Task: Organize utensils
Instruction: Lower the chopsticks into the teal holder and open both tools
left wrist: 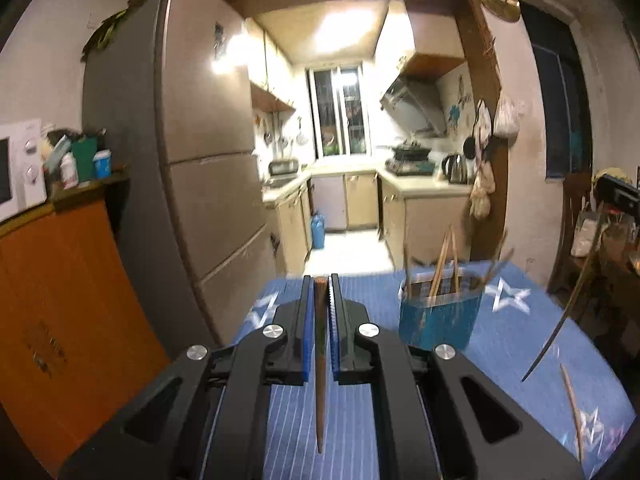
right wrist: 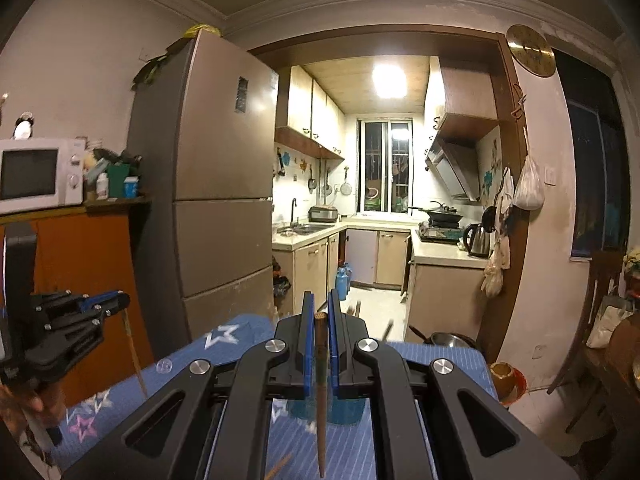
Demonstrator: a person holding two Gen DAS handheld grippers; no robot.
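Note:
My left gripper (left wrist: pixel 320 282) is shut on a brown chopstick (left wrist: pixel 320 380) that hangs point down above the blue striped tablecloth (left wrist: pixel 360 440). A blue utensil holder (left wrist: pixel 440 316) with several chopsticks stands to its right. My right gripper (right wrist: pixel 319 318) is shut on another brown chopstick (right wrist: pixel 321 408), held above the blue holder (right wrist: pixel 348 412), which is mostly hidden behind its fingers. In the right wrist view the left gripper (right wrist: pixel 116 304) shows at the left, its chopstick (right wrist: pixel 134 356) hanging down. In the left wrist view the right gripper's chopstick (left wrist: pixel 564 316) hangs at the right.
A loose chopstick (left wrist: pixel 573 412) lies on the cloth at the right. A tall fridge (left wrist: pixel 192 160) and an orange cabinet (left wrist: pixel 60 300) with a microwave (right wrist: pixel 36 174) stand at the left. A kitchen doorway lies ahead. A wooden chair (right wrist: pixel 588 320) and a bowl (right wrist: pixel 504 380) are at the right.

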